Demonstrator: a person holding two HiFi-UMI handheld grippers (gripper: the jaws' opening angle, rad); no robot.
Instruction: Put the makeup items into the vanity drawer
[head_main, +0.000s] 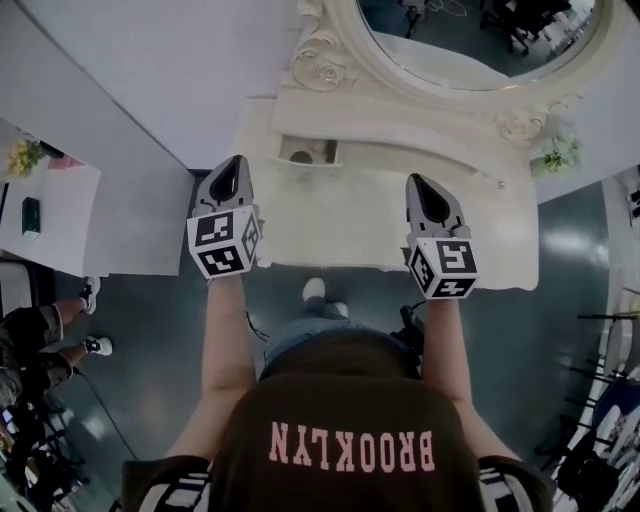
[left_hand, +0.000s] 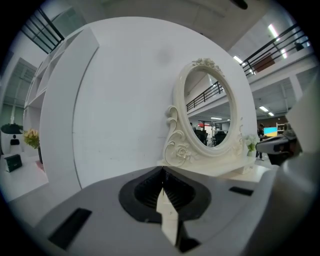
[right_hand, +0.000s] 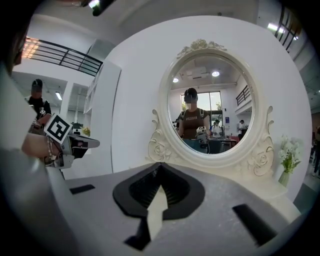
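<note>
Head view shows the drawer (head_main: 310, 167) open just below the mirror (head_main: 470, 30), on the counter (head_main: 340, 225). In front of the mirror, the left tool (head_main: 237, 162) and the right tool (head_main: 416, 180) are both pinched together, holding nothing.

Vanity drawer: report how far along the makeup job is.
Done, apparently: the vanity top shows no loose makeup, and the small drawer under the mirror looks pulled out with something inside, too small to identify. In hand: nothing; the left gripper and right gripper are both shut and empty above the top. Left: likely only pushing the drawer shut.
</note>
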